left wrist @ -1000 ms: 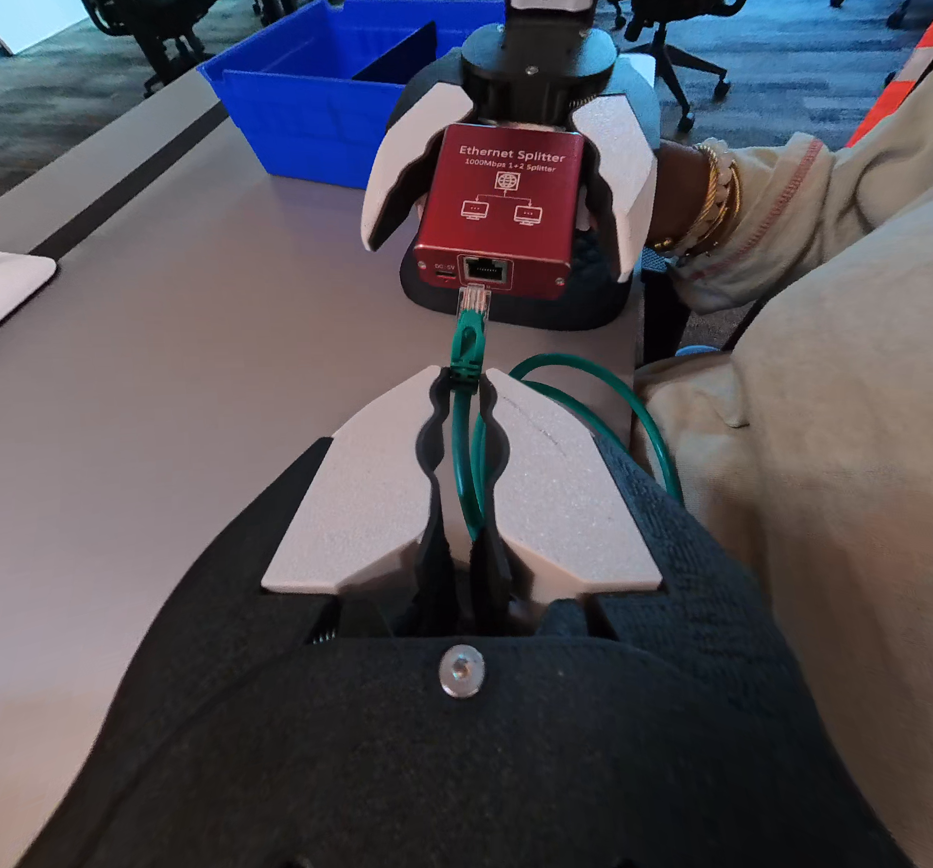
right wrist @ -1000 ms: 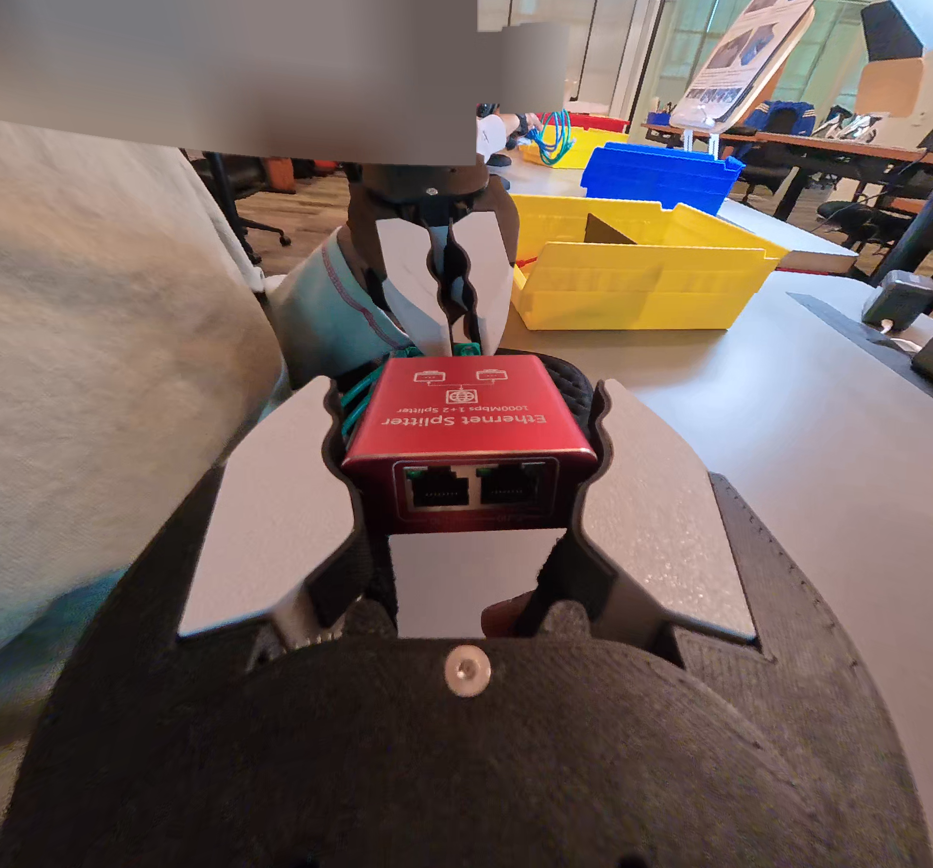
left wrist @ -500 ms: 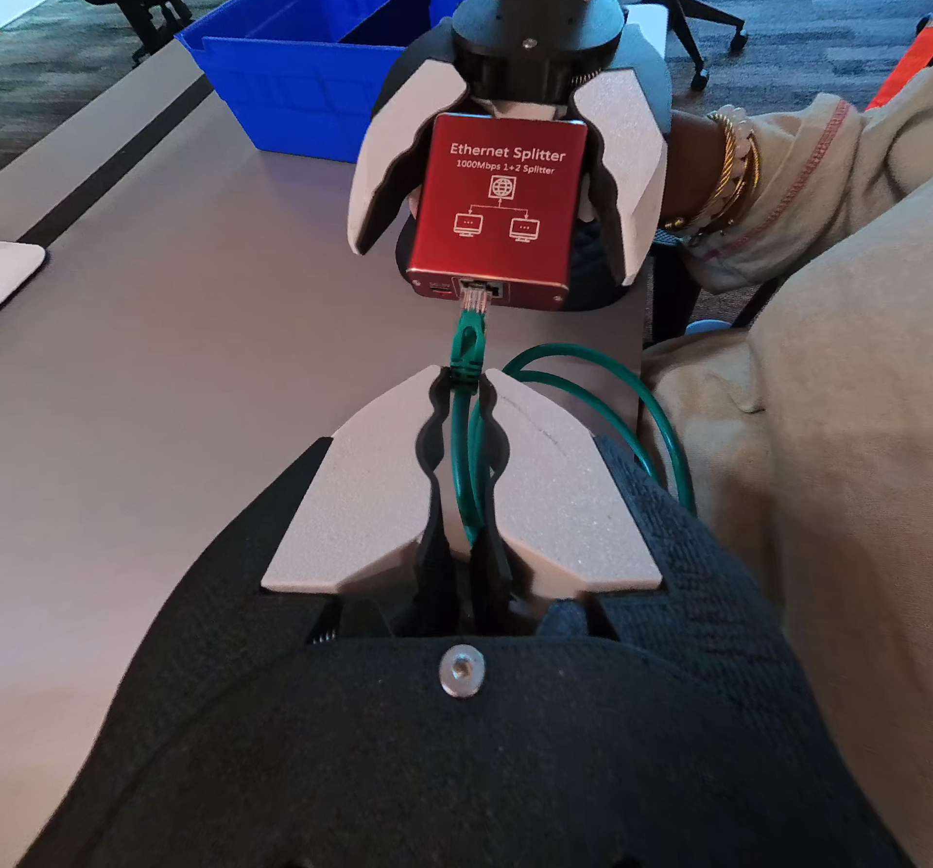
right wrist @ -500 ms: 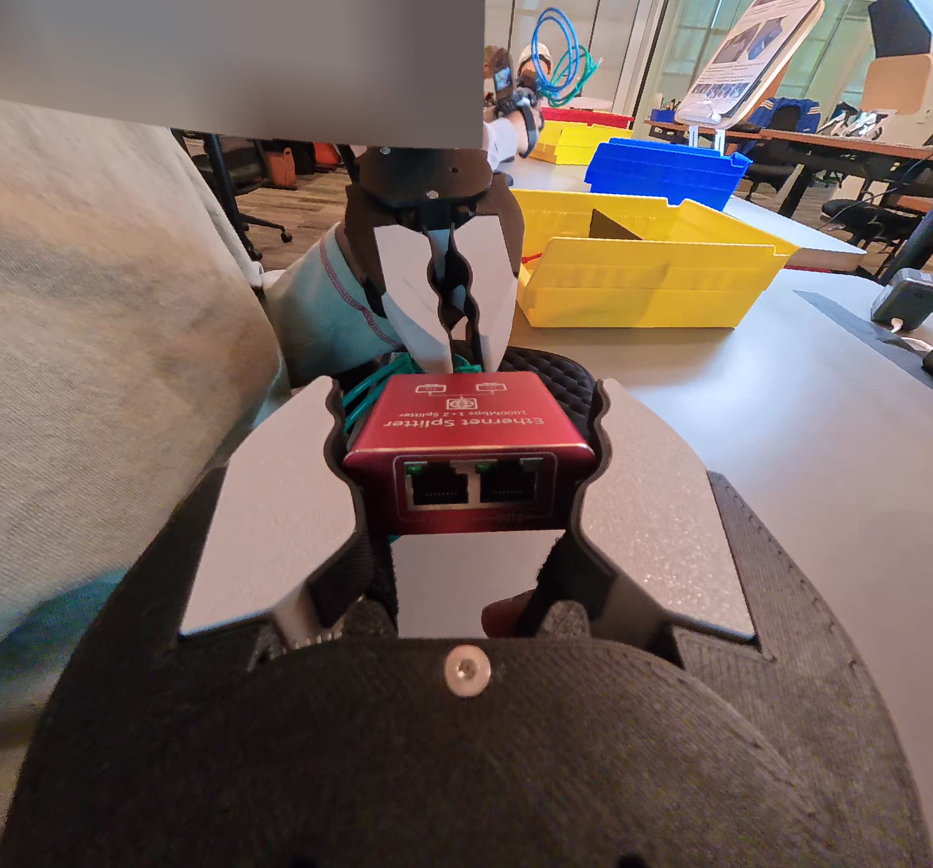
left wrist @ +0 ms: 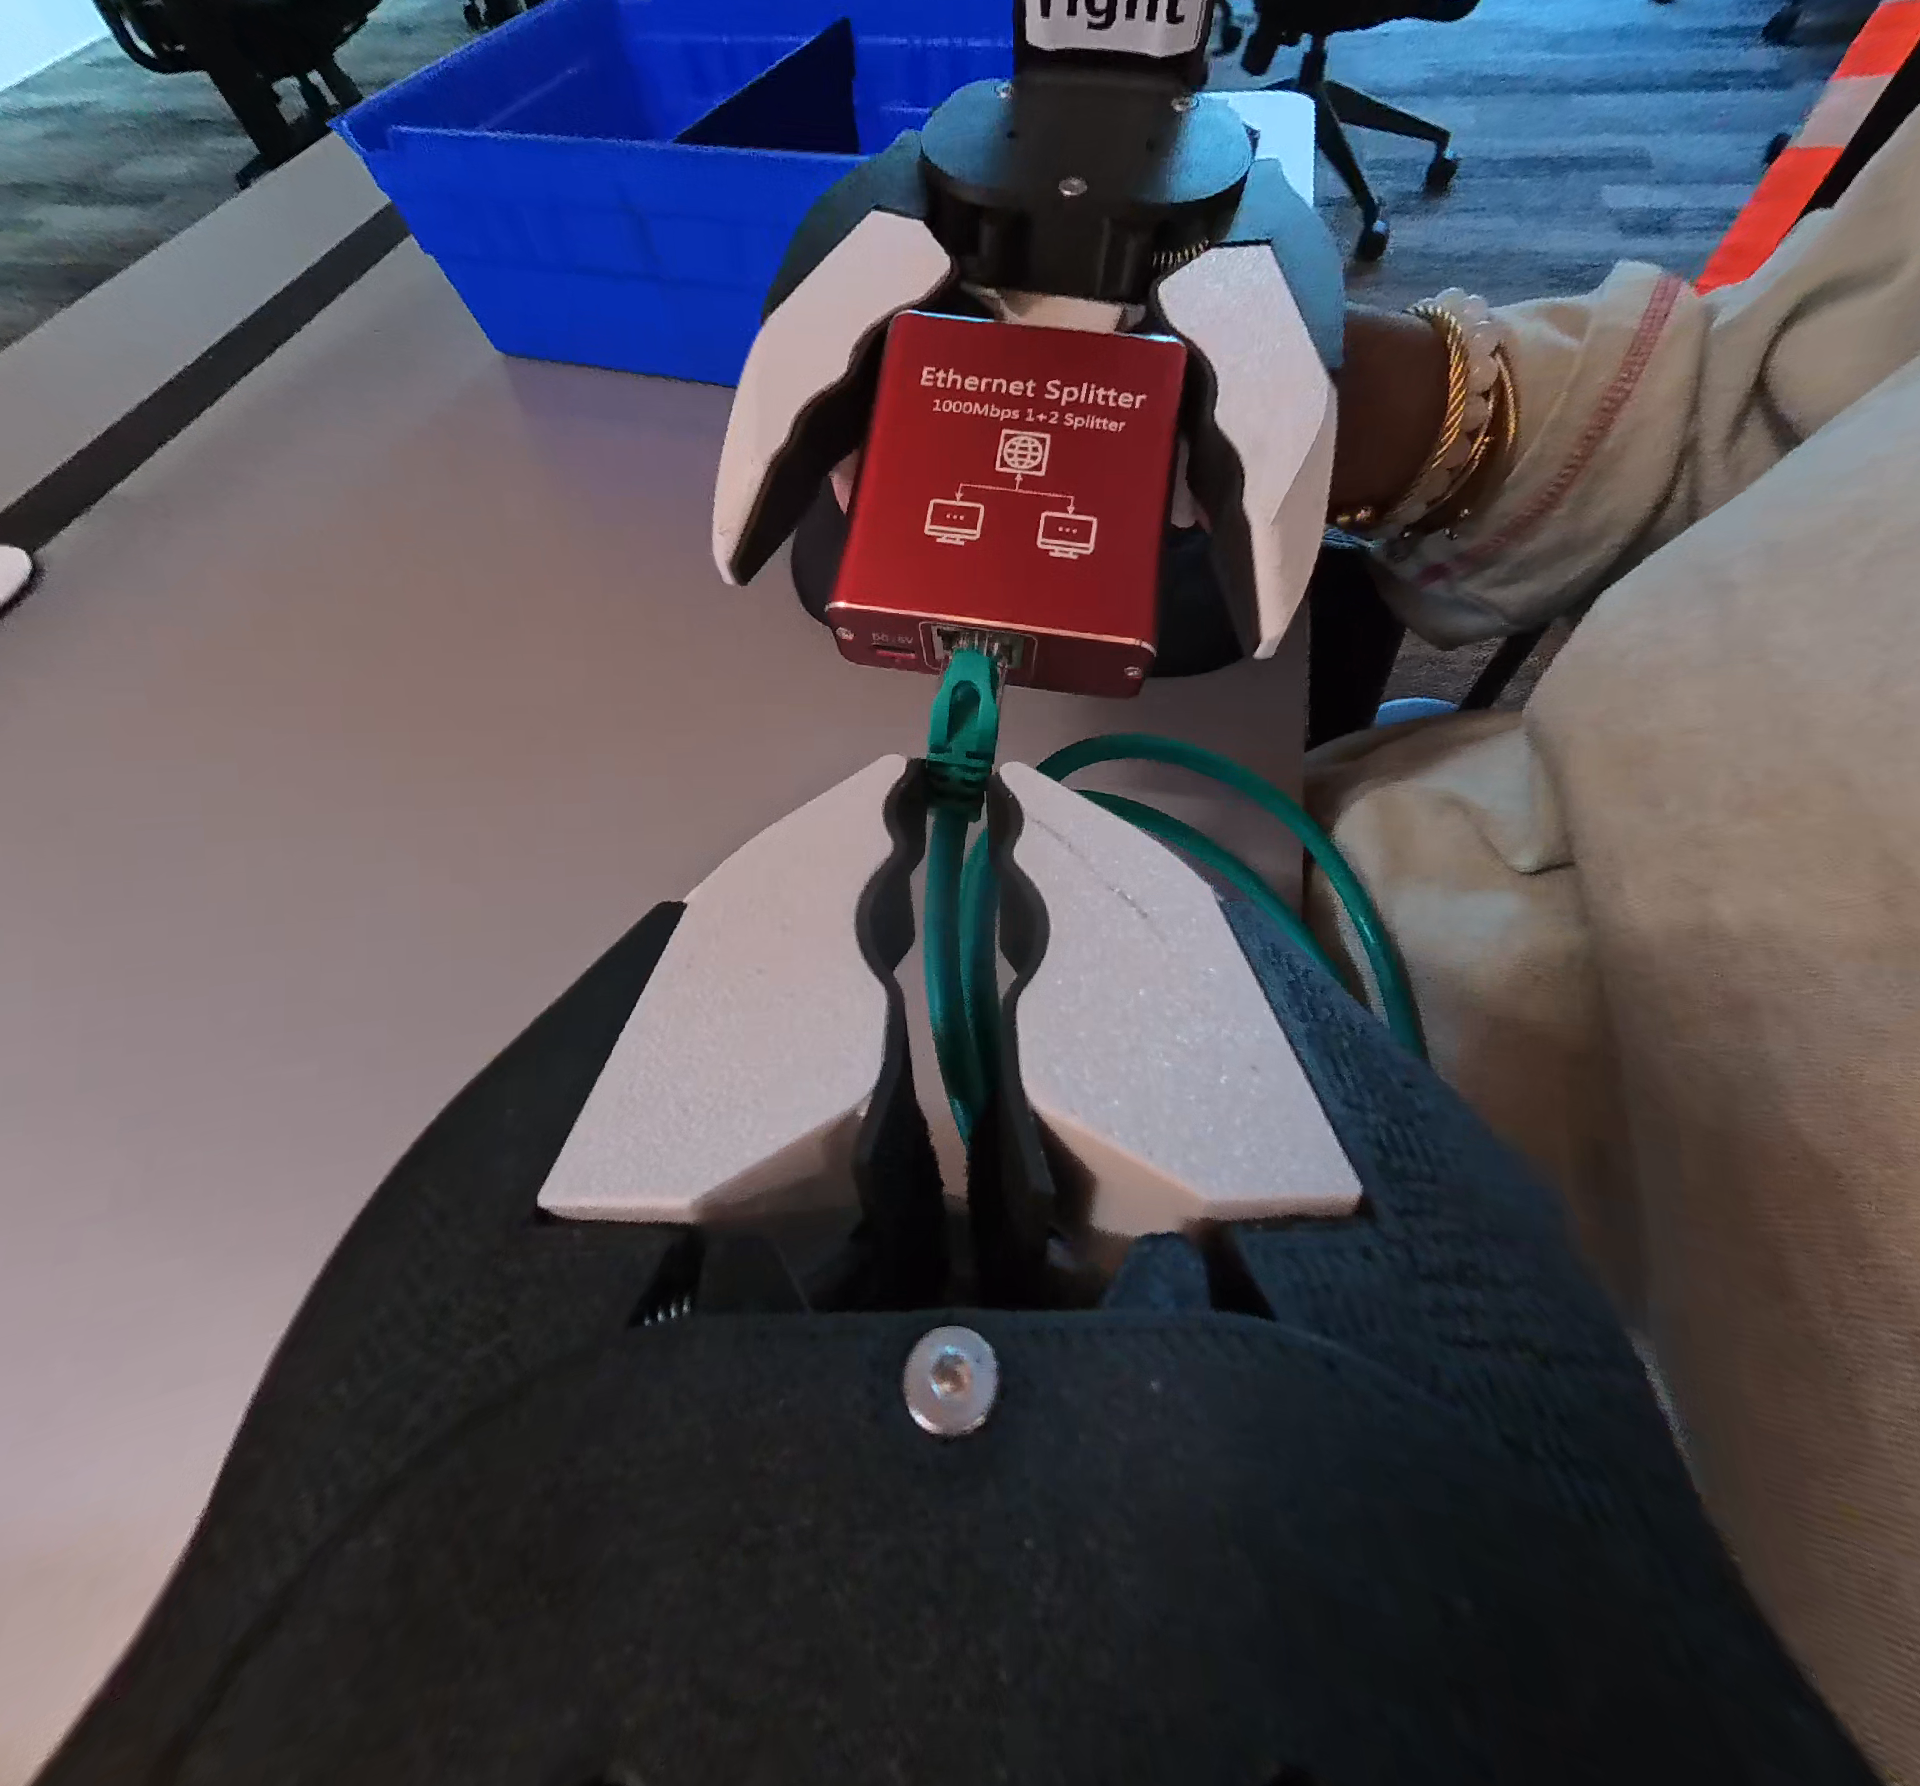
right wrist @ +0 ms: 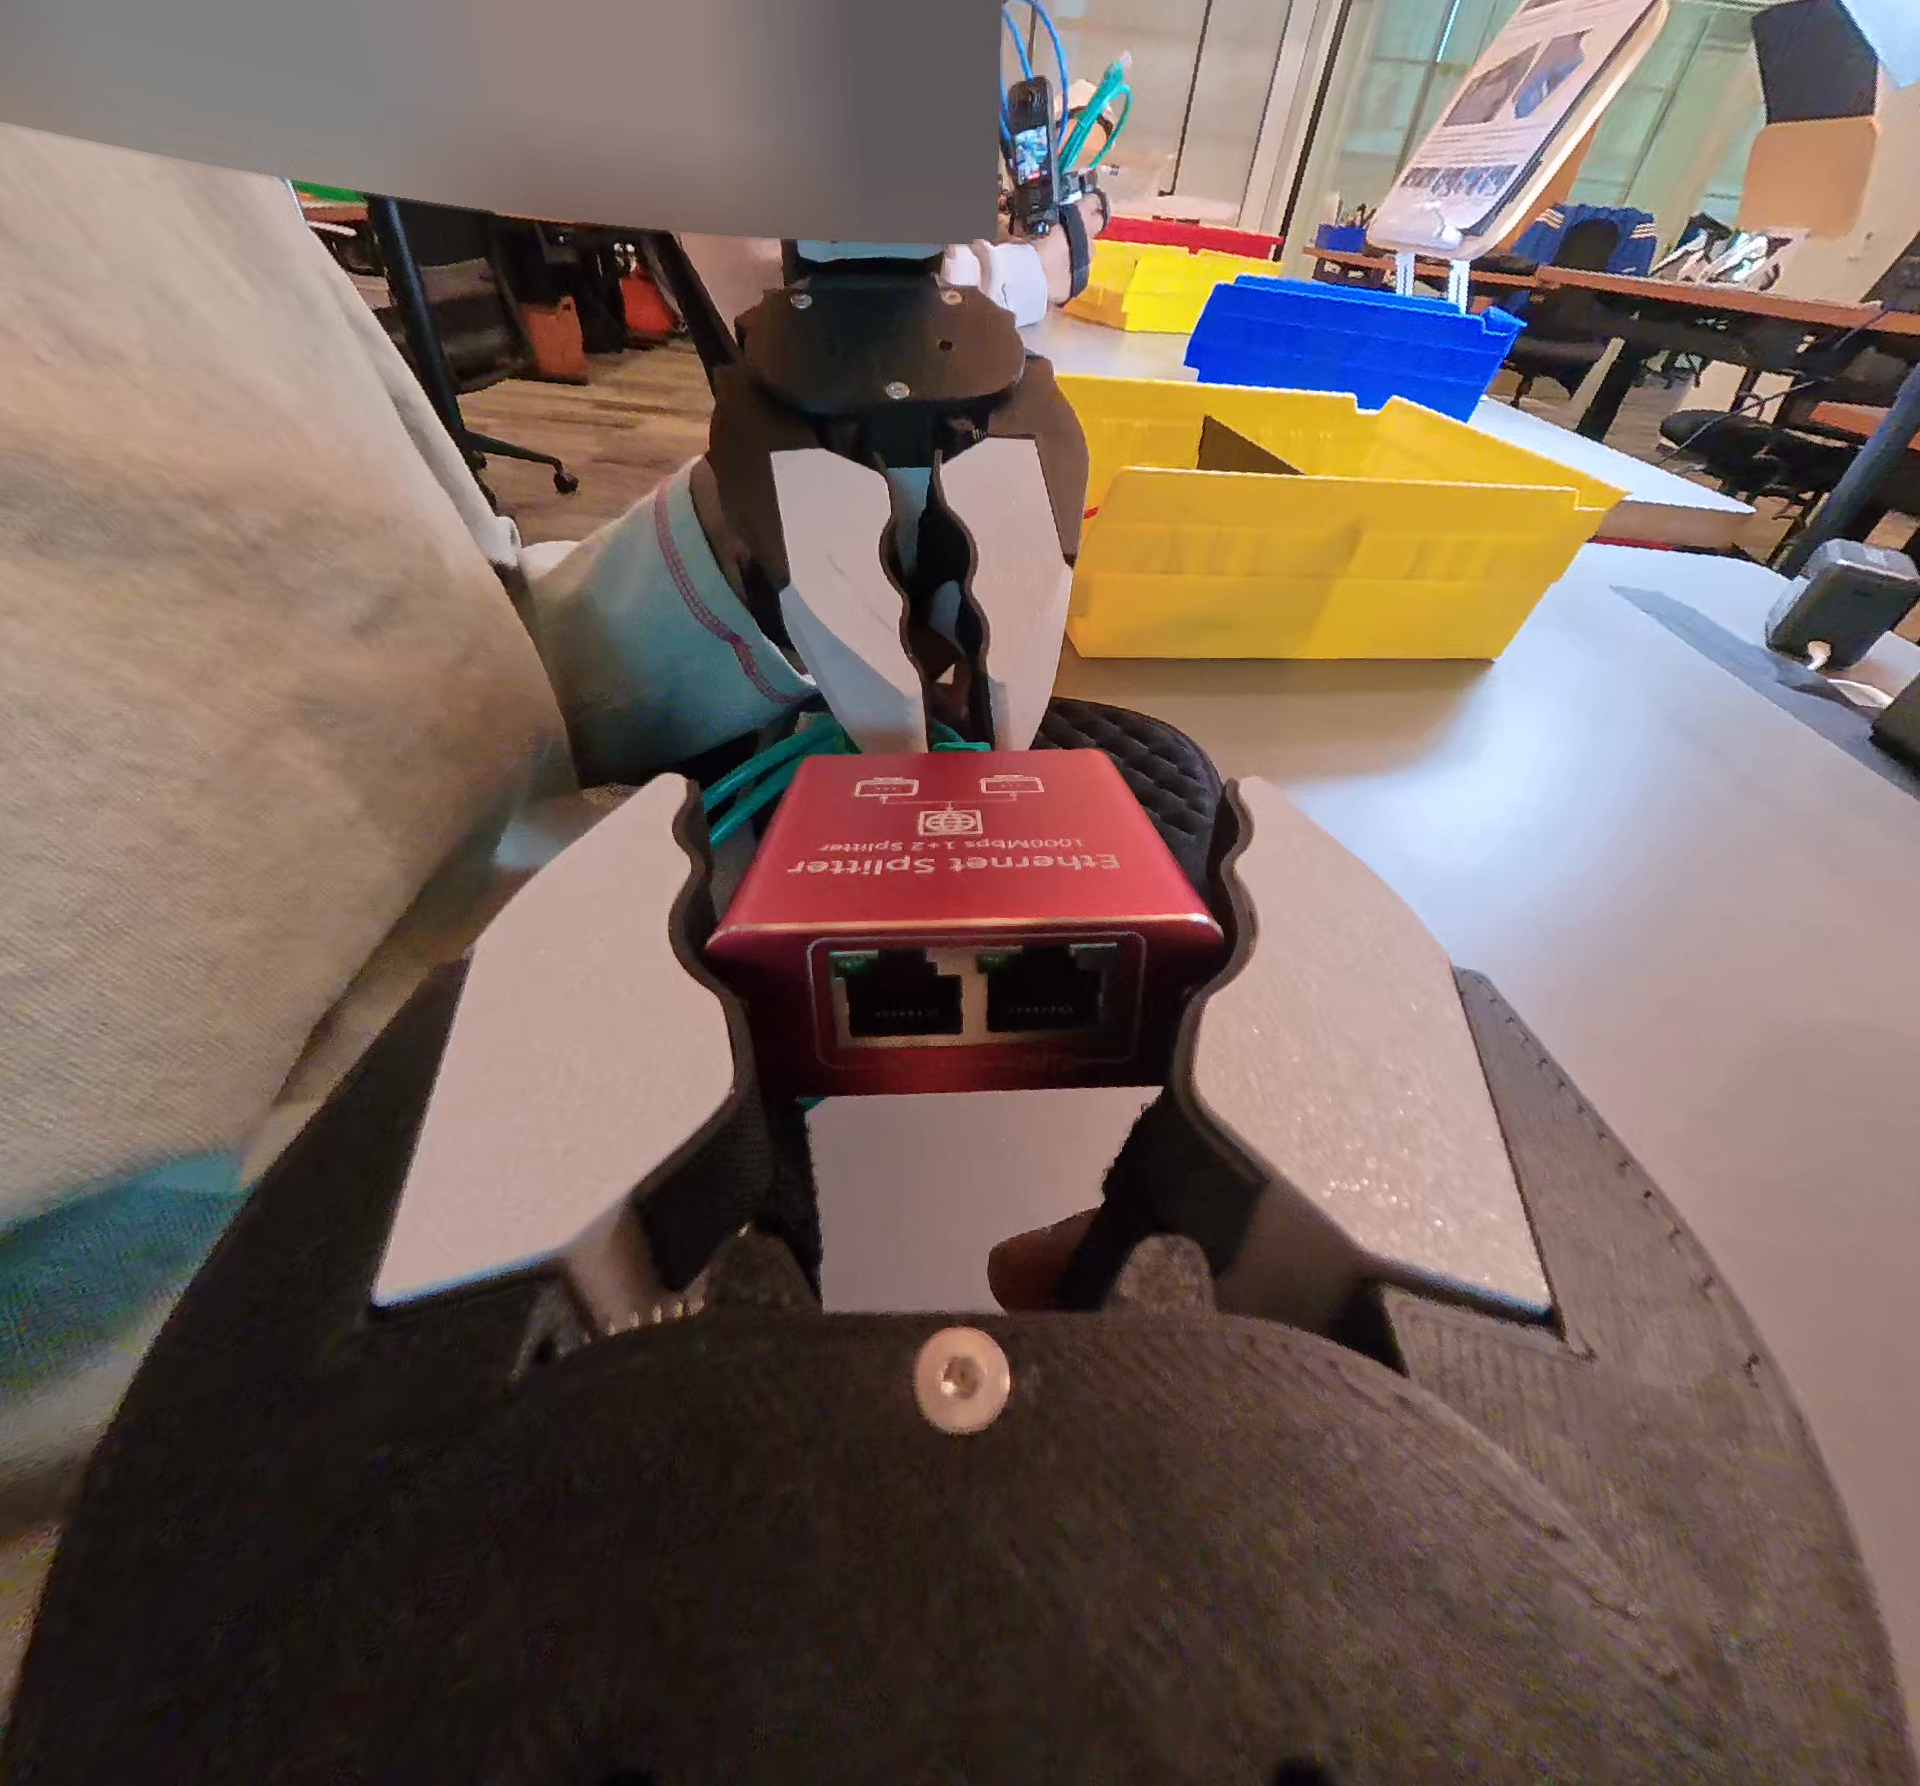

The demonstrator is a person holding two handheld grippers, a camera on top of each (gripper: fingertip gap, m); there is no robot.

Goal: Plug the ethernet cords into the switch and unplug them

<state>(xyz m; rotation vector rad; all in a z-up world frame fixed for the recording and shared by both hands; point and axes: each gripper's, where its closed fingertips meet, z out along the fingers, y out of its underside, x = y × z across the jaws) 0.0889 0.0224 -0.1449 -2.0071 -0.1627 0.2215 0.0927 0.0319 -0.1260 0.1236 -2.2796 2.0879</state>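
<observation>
The left hand-held gripper [left wrist: 961,780], with pale matte fingers [left wrist: 769,998] of grainy texture and wavy black inner edges, is pinching a glossy green ethernet cord [left wrist: 951,947] just behind its ribbed boot, jaws nearly closed around it. The cord's clear plug is sitting in the single port on the near end of the switch [left wrist: 1013,489], a small boxy red metal case with a smooth anodised sheen and white printed symbols on top. The rest of the cord is looping off to the right over the edge of the smooth grey worktop [left wrist: 364,749]. The right hand-held gripper [right wrist: 961,915] is clamping the switch [right wrist: 961,863] by its two sides, partly spread to the case's width, holding it above the worktop [right wrist: 1558,905]. In the right wrist view two square ports on the switch's other end are facing the camera, both vacant. A ridged blue plastic bin [left wrist: 623,209] is sitting farther back; a yellow bin [right wrist: 1330,552] is resting on the worktop too
</observation>
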